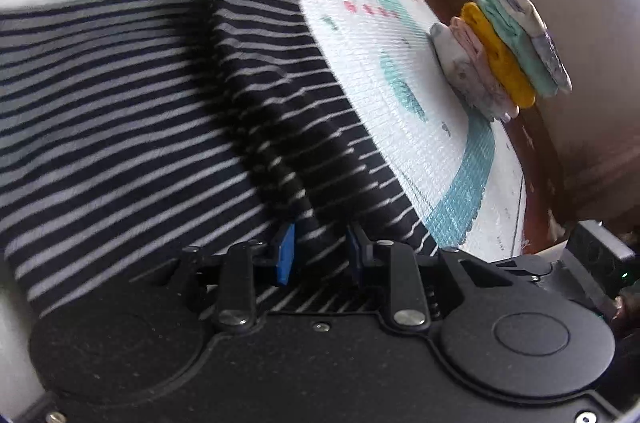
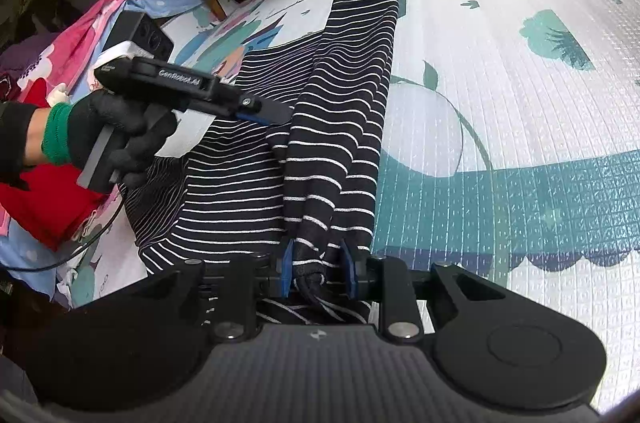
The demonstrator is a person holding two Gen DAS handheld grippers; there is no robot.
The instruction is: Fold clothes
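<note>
Both claws pinch striped shirt (image 2: 336, 127) edge, jaws narrow: right claw (image 2: 318, 273) at 6 o'clock, left claw (image 2: 276, 113) at 9, lifting flap for fold; folded stack (image 1: 504, 51) parked aside

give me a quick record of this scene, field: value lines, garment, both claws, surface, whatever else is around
garment: black striped garment, partly folded, a long flap doubled over its right side
left claw: closed on the flap's edge
right claw: closed on a bunched corner of the garment
surface: patterned play mat
done pile: stack of folded clothes at the mat's edge
hand: black-gloved hand holding the left claw
</note>
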